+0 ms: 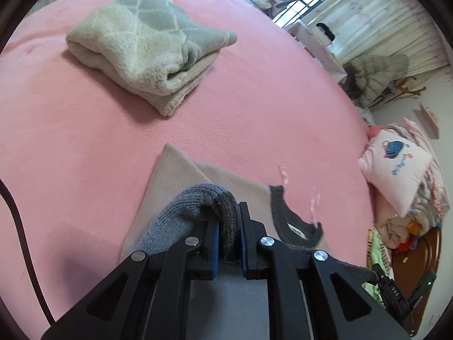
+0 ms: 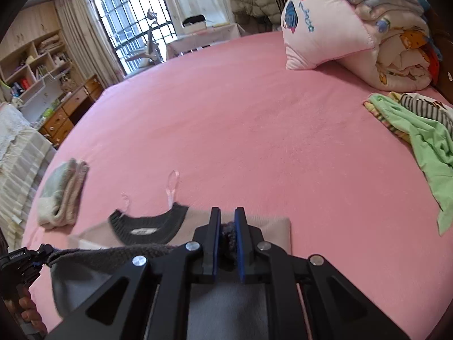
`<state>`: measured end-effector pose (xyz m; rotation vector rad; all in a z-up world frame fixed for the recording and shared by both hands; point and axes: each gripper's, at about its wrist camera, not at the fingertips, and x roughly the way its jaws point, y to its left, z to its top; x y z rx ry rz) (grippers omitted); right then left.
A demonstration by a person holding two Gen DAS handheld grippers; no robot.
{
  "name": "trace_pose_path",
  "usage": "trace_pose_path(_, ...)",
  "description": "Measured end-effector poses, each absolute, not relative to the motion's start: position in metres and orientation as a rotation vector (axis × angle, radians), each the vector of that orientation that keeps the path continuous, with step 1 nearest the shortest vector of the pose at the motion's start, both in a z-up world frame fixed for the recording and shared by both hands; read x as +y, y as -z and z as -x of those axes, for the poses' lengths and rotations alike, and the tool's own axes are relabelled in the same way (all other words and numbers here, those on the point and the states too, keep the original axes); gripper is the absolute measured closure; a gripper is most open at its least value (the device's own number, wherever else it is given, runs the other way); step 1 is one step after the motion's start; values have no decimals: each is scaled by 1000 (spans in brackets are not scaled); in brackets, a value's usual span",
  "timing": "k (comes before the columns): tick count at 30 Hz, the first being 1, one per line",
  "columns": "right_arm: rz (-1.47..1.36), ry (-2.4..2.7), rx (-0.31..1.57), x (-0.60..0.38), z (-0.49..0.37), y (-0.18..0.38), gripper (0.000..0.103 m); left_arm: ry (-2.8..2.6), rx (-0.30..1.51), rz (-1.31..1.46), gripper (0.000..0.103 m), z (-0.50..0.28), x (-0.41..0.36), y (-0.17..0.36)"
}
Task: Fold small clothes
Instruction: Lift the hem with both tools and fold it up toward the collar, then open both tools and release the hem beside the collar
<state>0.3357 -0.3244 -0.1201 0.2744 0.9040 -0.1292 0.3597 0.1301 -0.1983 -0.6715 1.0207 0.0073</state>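
Left gripper (image 1: 229, 226): narrow, blue pads clamped on a bunched grey knit edge of the sweater (image 1: 181, 181). Right gripper (image 2: 227, 229): same state, narrow, pinching a dark knit bunch of the same sweater between its pads.

Sweater lies on the pink bed (image 2: 254, 113), nearest the camera in both views. Beige body flat on the sheet, dark grey ribbed collar (image 2: 147, 228) facing up with a white label inside it. In the right wrist view a grey strip of the hem is lifted off the bed and stretched from the right gripper leftward to the other gripper at the left edge of frame. Two thin pink hanger loops (image 2: 172, 187) stick out past the collar onto the sheet.

Farther out, left side: folded green-and-cream fleece (image 1: 147, 53), well apart from the sweater. Looks like a neat stack, several layers.

Right side, mid bed: loose pile of clothes (image 2: 419, 124), light green piece plus a striped one, unfolded.

Far right corner: pink pillow (image 2: 320, 28) leaning against a rolled quilt (image 2: 396, 45).

Beyond the bed: barred window (image 2: 133, 14), curtains, wooden drawers (image 2: 70, 107) and shelves at far left.
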Motion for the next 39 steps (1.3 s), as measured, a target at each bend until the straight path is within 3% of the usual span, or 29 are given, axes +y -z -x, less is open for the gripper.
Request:
trace_pose_path(10, -243, 215, 986, -338, -388, 175, 97, -38, 1052, 626, 94, -412, 112, 234)
trace_pose_path(21, -203, 201, 1004, -333, -414, 181, 103, -65, 1119, 645, 90, -430, 112, 258)
trace_pose_path(26, -189, 151, 986, -331, -400, 159, 101, -32, 1157, 649, 72, -436, 115, 241)
trace_pose_path(30, -145, 105, 990, -324, -383, 139, 101, -46, 1127, 588, 44, -427, 118, 212)
trace_pose_path(33, -115, 83, 980, -319, -369, 127, 95, -56, 1089, 557, 43, -419, 127, 188)
trace_pose_path(35, -114, 68, 965, -319, -356, 118, 78, -78, 1069, 545, 43, -412, 134, 175)
trace_pose_path(36, -118, 61, 959, -318, -352, 115, 74, -88, 1065, 537, 43, -409, 136, 170)
trace_pose_path(39, -131, 29, 947, -316, -340, 109, 73, -92, 1069, 490, 43, -401, 133, 164)
